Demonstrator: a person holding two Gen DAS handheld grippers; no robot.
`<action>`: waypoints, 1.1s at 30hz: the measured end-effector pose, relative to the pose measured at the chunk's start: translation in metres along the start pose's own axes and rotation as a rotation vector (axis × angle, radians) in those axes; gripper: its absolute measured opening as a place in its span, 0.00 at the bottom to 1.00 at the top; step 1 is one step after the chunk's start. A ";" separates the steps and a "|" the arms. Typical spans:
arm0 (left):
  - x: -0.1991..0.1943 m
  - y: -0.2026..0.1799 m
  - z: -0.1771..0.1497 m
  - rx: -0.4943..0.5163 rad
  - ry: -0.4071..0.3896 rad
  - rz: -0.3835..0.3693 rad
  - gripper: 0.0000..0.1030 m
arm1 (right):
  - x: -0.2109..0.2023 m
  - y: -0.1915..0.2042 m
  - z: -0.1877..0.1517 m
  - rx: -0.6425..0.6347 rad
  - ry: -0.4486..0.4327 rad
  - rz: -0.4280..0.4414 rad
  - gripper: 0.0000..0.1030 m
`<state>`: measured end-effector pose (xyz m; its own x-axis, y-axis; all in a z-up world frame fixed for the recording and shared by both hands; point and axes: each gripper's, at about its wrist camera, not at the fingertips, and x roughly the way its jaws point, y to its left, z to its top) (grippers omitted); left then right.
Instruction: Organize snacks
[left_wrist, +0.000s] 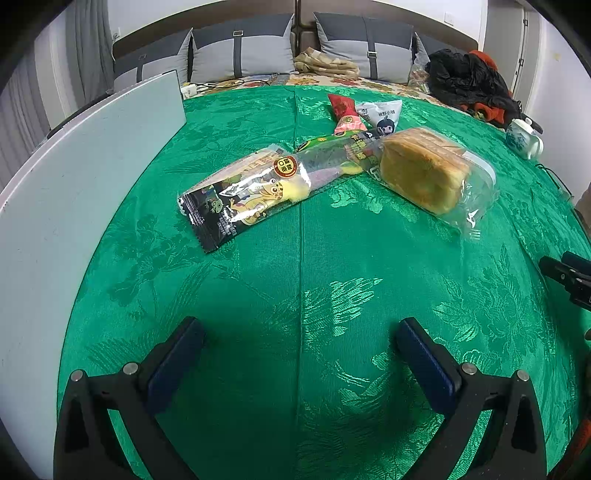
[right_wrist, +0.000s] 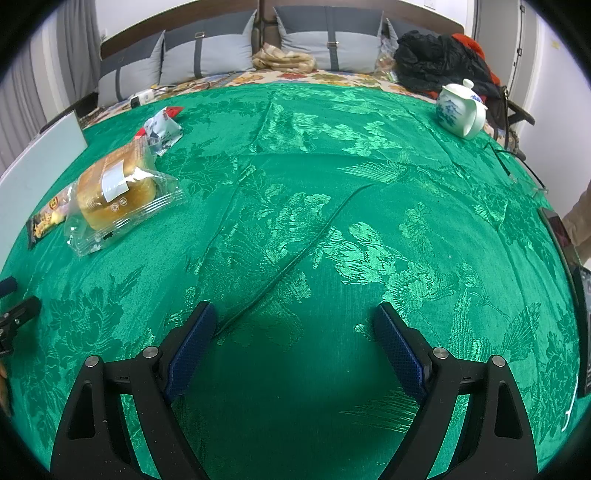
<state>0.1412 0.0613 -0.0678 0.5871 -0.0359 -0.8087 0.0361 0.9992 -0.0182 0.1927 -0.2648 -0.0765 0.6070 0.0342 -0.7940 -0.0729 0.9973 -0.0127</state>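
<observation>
Snack group: four or five packets lay clustered on the green tablecloth (left_wrist: 258, 295), ahead of the left gripper (left_wrist: 301, 345) and far left of the right gripper (right_wrist: 294, 332).
Bread packet: a clear wrapper holding a golden loaf (left_wrist: 424, 173) lay at the right of the cluster, its inner end resting over the neighbouring packets.
Frog-print packet: a black and yellow wrapper (left_wrist: 243, 195) lay nearest the white board (left_wrist: 74, 184), apart from it.
Green packet: a green wrapper (left_wrist: 332, 147) was half covered by the loaf and the frog-print packet; its print was unreadable.
Rear packets: a red and pink packet (left_wrist: 345, 110) and a white packet with a cartoon face (left_wrist: 384, 114) lay behind, partly hidden.
Teapot: a white and blue teapot (right_wrist: 461, 109) stood at the far right edge, well apart from the snacks.
Left gripper: jaws spread wide, empty, held low over bare cloth and pointed at the cluster.
Right gripper: jaws spread wide, empty, over bare cloth; only its tip showed at the left view's right edge.
</observation>
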 end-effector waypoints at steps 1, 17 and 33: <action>0.000 0.000 0.000 0.000 0.000 0.000 1.00 | 0.000 0.000 0.000 0.001 0.000 0.000 0.87; 0.000 0.001 -0.001 -0.004 -0.003 0.004 1.00 | 0.001 -0.001 -0.001 0.004 0.002 0.008 0.89; 0.000 0.000 -0.003 -0.023 -0.007 0.031 1.00 | 0.000 -0.002 -0.001 0.003 0.004 0.013 0.91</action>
<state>0.1383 0.0617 -0.0694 0.5933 -0.0051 -0.8049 -0.0010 1.0000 -0.0070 0.1921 -0.2664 -0.0776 0.6027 0.0465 -0.7966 -0.0779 0.9970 -0.0007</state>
